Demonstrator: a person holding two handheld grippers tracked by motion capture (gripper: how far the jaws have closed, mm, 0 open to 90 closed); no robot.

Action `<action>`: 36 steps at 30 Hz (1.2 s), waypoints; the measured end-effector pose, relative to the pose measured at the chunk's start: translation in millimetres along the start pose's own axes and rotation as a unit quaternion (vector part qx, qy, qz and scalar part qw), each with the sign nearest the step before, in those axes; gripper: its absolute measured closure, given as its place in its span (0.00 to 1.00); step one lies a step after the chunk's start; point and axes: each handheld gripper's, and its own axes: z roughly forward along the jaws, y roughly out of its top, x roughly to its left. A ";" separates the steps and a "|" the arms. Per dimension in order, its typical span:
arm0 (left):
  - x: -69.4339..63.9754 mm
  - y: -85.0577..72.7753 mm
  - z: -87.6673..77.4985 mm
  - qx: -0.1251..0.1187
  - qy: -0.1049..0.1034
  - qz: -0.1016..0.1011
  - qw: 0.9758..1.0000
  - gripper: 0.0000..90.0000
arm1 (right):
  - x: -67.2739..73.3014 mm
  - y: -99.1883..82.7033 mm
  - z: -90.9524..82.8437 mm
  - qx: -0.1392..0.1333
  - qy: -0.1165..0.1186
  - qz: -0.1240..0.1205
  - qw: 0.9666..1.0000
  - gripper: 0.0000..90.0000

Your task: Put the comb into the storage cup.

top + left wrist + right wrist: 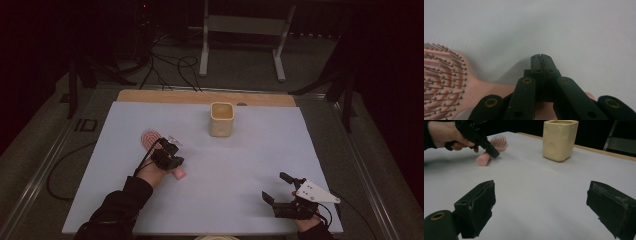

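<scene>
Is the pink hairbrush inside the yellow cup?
No, the pink hairbrush lies flat on the white table by the left gripper, apart from the yellow cup.

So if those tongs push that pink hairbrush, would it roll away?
Probably not far: the hairbrush has a rounded handle that might rock, but its wide, flat head should stop it rolling. It looks stiff and likely light, so it may slide on the smooth white table cover.
</scene>
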 end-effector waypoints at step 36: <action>27.9 -55.0 -48.9 0.066 -0.014 -0.003 0.998 1.00 | 0.8 0.4 0.3 0.001 -0.002 -0.004 1.000 0.09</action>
